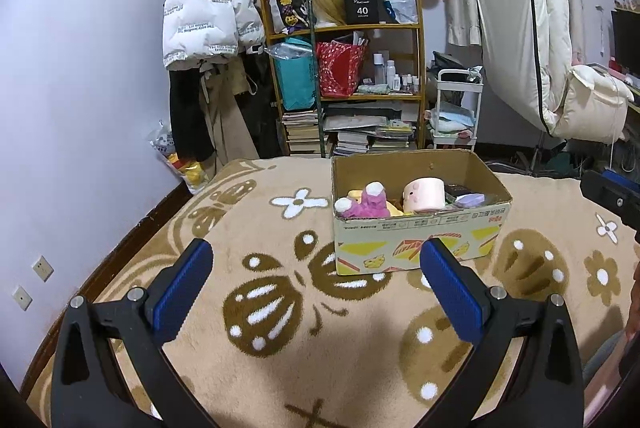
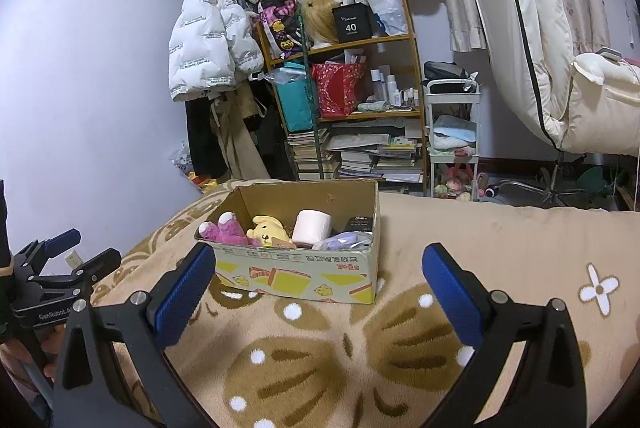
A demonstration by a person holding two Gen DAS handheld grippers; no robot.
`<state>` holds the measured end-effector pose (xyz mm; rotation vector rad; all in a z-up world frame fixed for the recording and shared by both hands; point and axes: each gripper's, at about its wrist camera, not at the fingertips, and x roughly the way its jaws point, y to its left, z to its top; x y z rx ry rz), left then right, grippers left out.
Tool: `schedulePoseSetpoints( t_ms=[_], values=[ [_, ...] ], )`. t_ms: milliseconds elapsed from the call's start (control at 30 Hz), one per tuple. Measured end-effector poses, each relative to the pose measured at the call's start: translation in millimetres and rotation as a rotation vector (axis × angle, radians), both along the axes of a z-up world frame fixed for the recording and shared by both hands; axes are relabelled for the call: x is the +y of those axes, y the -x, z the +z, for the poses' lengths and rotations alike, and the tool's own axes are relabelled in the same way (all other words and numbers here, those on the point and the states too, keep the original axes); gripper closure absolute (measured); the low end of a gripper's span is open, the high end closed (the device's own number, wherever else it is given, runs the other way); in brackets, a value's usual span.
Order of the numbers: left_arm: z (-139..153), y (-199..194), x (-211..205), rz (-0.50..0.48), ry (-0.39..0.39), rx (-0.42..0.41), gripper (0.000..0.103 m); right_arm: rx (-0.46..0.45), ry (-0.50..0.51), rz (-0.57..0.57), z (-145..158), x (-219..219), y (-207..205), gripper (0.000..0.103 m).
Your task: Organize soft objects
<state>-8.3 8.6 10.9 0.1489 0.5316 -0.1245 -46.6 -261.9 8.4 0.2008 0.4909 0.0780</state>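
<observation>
Patterned blanket [image 1: 280,348], cardboard box [image 1: 420,240], bookshelf [image 1: 344,76] behind

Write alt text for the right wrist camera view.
An open right gripper hovers empty over a beige patterned blanket, facing a cardboard box holding a purple plush, a yellow plush and a pink cylinder plush. Cluttered shelves stand behind.

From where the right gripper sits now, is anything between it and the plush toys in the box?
Only the cardboard box near wall. The purple plush and yellow plush lie behind it; bare blanket lies before the open right gripper. Reach over the rim.
</observation>
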Motion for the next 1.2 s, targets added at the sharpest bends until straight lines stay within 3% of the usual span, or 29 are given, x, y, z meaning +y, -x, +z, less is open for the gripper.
schedulePoseSetpoints(
  t_ms=[1200],
  values=[
    [-2.5,0.9,-4.8,-0.009,-0.029,0.007,0.001,0.013,0.0,-0.001,-3.8,-0.2,0.2,0.0]
  ],
)
